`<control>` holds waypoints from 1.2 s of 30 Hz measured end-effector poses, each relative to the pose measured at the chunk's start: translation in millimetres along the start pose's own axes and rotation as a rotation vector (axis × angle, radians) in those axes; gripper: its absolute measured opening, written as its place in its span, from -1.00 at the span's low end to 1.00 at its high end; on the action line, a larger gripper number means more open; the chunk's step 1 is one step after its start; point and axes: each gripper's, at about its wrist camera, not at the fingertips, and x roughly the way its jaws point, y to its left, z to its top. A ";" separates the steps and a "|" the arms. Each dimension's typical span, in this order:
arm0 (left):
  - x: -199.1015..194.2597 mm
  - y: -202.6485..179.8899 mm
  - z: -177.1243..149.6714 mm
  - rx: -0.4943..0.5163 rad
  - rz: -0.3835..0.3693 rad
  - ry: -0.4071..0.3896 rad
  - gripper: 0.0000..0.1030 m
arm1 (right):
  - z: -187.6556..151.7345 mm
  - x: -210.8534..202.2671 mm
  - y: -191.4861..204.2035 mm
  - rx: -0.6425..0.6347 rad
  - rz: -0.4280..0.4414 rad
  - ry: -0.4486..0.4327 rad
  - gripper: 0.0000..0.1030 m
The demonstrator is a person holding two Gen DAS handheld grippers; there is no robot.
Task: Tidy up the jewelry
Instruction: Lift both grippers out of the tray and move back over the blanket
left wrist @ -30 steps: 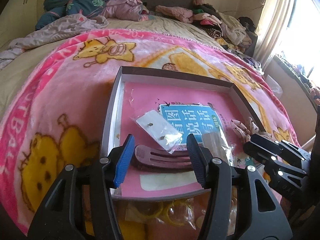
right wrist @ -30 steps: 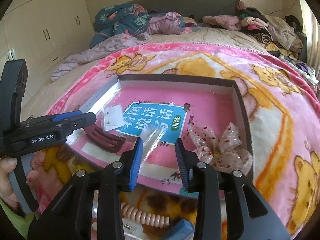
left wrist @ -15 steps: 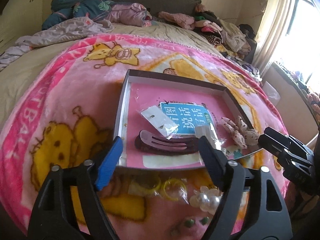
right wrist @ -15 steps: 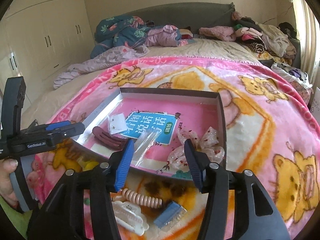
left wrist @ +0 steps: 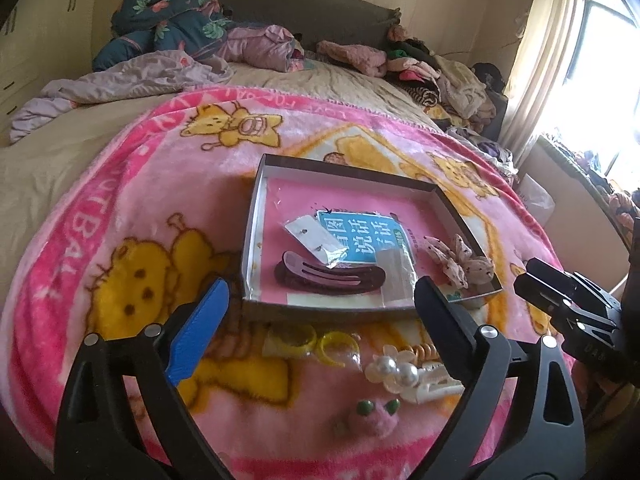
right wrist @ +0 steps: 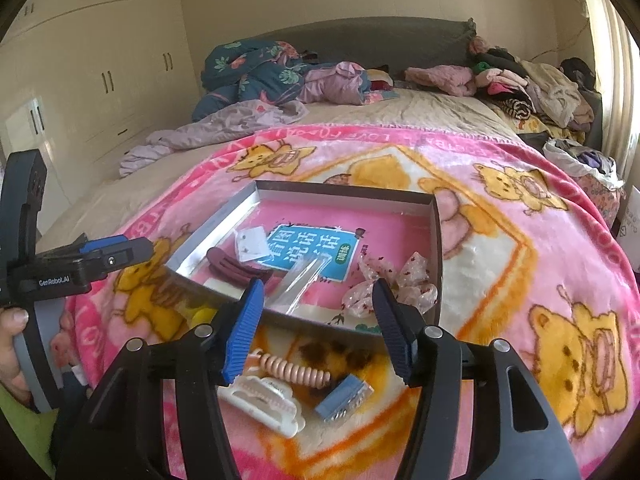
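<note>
A bed (right wrist: 420, 112) fills the room, with a grey headboard (right wrist: 360, 36) far ahead of both grippers, cream wardrobe doors (right wrist: 100, 60) off to the left and a curtained window (left wrist: 592, 60) to the right. Heaped clothes (right wrist: 512, 80) and a floral quilt (left wrist: 172, 24) lie along the far end. A pink cartoon blanket (left wrist: 120, 200) spreads under everything closer in.

The left gripper (left wrist: 316, 320) points down at a slant over the blanket, its jaws wide and opening, nothing between them. The right gripper (right wrist: 320, 324) slants down likewise, jaws partly apart and opening, also empty. A hand (right wrist: 10, 340) grips the left gripper's handle.

Just ahead of both grippers sits a shallow cardboard box (left wrist: 256, 208) with a pink floor. In it, from the left gripper's side: a maroon hair clip (left wrist: 328, 276), a clear packet with an earring card (left wrist: 316, 240), a clear plastic sleeve (right wrist: 298, 280) and, toward the right gripper, a sheer dotted bow (right wrist: 392, 284).

On the blanket below the jaws, outside the box, lie a white claw clip (right wrist: 264, 404), a peach spiral hair tie (right wrist: 294, 370), a blue comb clip (right wrist: 344, 398), yellow rings in a packet (left wrist: 312, 342), a pearl flower clip (left wrist: 392, 368) and a pink fuzzy ornament (left wrist: 372, 416).
</note>
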 end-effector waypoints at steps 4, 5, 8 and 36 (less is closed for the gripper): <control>-6.0 -1.6 -6.7 0.012 0.006 0.002 0.69 | -5.6 -7.5 3.3 -0.012 0.006 0.003 0.08; -6.9 -1.2 -8.2 0.012 0.005 0.003 0.69 | -6.8 -8.7 3.6 -0.013 0.006 0.004 0.10; -10.1 -2.7 -14.7 0.019 0.006 0.011 0.69 | -11.4 -12.1 4.5 -0.013 0.009 0.009 0.15; -23.2 -12.0 -74.3 0.089 0.049 0.105 0.69 | -65.9 -18.3 29.2 -0.092 0.072 0.123 0.16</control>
